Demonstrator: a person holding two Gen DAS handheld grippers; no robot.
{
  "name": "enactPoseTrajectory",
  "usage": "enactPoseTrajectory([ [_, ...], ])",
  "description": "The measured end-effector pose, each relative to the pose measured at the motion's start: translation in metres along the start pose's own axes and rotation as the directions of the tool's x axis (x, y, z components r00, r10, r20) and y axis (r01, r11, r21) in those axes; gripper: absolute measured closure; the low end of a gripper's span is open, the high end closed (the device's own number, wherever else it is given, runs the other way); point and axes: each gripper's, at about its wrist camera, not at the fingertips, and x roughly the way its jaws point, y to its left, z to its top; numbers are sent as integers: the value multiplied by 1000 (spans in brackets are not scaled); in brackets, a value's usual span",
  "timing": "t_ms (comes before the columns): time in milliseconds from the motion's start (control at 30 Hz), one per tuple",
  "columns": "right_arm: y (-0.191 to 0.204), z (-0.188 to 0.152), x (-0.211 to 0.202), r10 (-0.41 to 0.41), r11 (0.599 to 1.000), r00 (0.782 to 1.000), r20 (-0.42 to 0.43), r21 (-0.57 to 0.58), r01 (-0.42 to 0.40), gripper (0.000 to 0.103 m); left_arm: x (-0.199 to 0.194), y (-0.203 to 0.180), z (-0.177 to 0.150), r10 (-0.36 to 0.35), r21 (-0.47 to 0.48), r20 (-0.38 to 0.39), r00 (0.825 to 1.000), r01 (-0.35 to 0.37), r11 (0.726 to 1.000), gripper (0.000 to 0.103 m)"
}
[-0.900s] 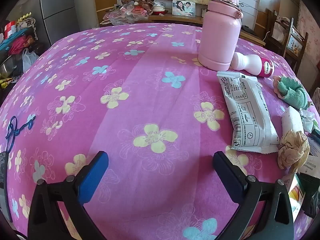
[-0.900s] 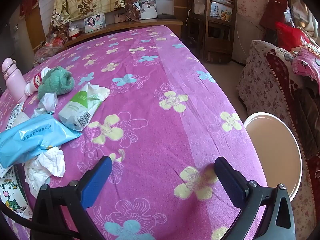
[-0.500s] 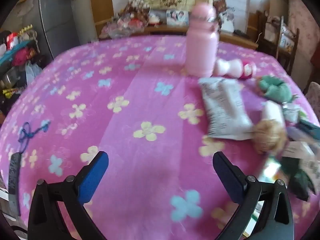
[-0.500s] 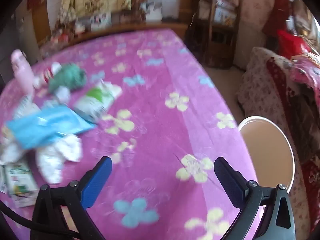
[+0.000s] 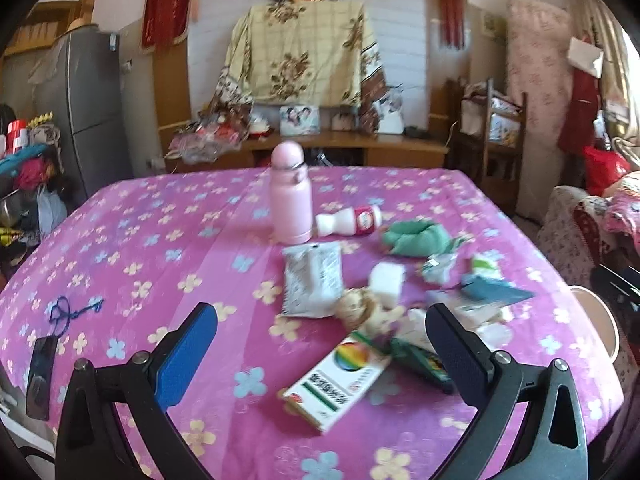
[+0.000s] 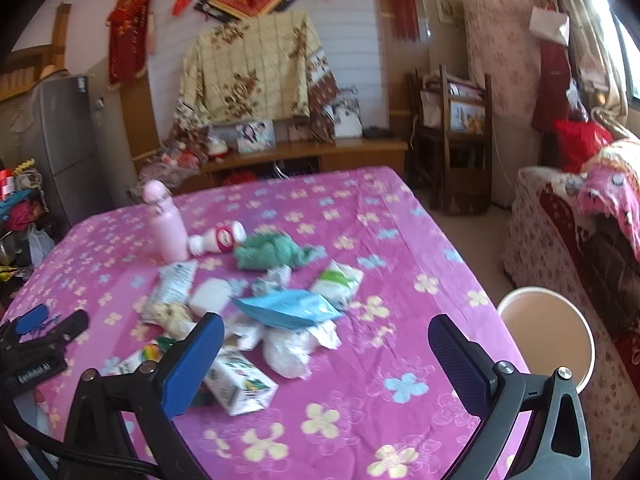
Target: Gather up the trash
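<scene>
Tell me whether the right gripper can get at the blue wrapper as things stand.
Probably yes: the right gripper is open and empty, and the blue wrapper lies on top of the pile, nothing covering it.

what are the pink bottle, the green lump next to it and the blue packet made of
The pink bottle looks like smooth matte plastic or coated metal: an even pastel surface with little glare. The green lump looks like soft terry or knit cloth, bunched in fuzzy folds. The blue packet looks like thin plastic film, creased and slightly shiny. The frames are blurry, so all three are guesses.
</scene>
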Motion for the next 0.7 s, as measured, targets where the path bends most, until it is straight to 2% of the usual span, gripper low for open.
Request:
enactPoseTrajectory([
  [100,9,-2,-18,5,1000,999,34,-10,-4,0,-11,-4,3,-9,4,26,1000,9,1000,0],
  [333,18,6,-29,12,1000,997,74,-23,-10,0,-25,-14,6,7,9,70,998,-8,1000,0],
  [700,17,6,-33,-1,1000,997,83,-11,1,0,-32,-18,8,17,13,99,995,-19,1000,0],
])
